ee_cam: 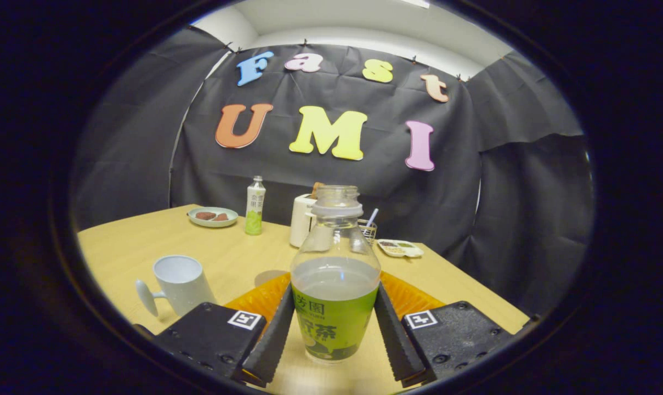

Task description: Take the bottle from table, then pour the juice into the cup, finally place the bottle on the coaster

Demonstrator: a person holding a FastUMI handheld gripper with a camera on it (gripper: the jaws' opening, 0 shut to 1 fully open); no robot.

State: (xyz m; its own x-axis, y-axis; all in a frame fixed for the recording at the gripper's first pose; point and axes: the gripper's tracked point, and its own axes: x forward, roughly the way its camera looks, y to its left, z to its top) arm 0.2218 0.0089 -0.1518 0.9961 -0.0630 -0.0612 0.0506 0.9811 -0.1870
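An uncapped clear bottle (pixel 334 285) with a green label, roughly half full of pale juice, stands upright between my fingers. My gripper (pixel 334 292) is shut on it, one finger pressed on each side of the label. An orange ribbed coaster (pixel 259 299) lies on the table just behind the bottle and shows on both sides of it. A white cup (pixel 181 283) stands upright to the left of my left finger, its handle pointing left. Whether the bottle's base rests on the table or hangs just above it I cannot tell.
Across the wooden table (pixel 145 241) stand a plate (pixel 213 216) of food, a second green-labelled bottle (pixel 254 206), a white toaster (pixel 304 220), a wire basket (pixel 368 230) and a small tray (pixel 400 248). The table's right edge runs close to the black cloth wall.
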